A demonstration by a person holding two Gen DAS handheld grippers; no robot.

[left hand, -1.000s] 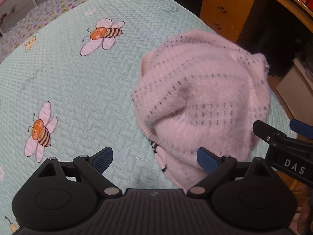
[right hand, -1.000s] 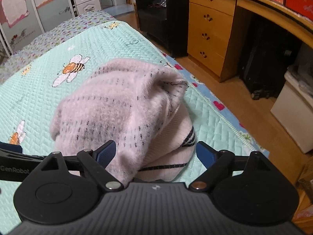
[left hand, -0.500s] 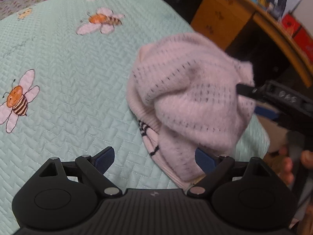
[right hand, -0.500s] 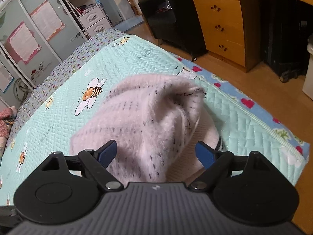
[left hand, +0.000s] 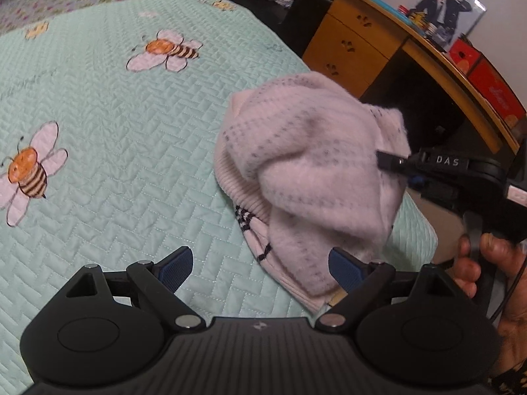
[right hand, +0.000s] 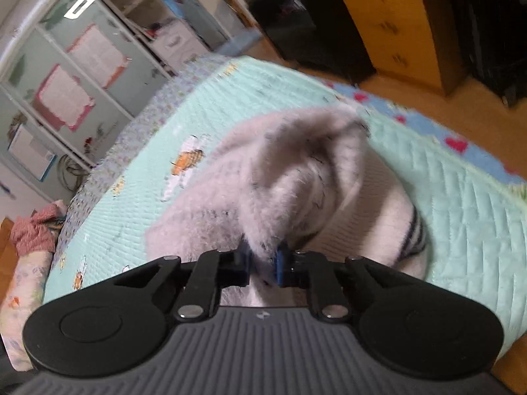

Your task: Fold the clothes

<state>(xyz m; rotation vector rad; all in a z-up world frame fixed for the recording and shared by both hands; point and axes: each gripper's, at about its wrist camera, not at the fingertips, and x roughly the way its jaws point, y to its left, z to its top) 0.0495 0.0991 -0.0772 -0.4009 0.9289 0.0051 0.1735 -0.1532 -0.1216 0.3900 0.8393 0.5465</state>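
On the left of the bed, the quilted mint bedspread [left hand: 108, 177] lies flat, printed with bees and nothing on it but the pattern. Left gripper [left hand: 260, 268] hovers low over this cloth, its 2 blue pads spread wide, gripping nothing; the hem of the garment sits just beside its right-hand pad.

Centre-right of the left wrist view: the pink knit sweater [left hand: 306, 171], fuzzy, with rows of dark dashes and a ribbed band with dark stripes at its lower edge. It sits bunched in 1 heap near the bed's right edge, not spread out.

Further right: right gripper [right hand: 262, 263]. Its jaws have just been closing, and the right wrist view shows a tuft of the fuzzy knit pinched between the 2 pads. That view is blurred, so how deep the bite goes I cannot tell. From the left camera the same tool reaches into the heap from the side, with a hand [left hand: 484, 263] on its handle.

Judgement: step in hand is taking hold of the heap to open it flat before any fold. Doing it well:
- Right grip looks like a surface tuft; fluffy knit may slip or stretch, so lift slowly.
- Left claw should take the ribbed hem, the firmest edge in view, not the loose pile.
- Draw the 2 holds apart toward the bare bedspread, away from the bed edge, so nothing slides off.
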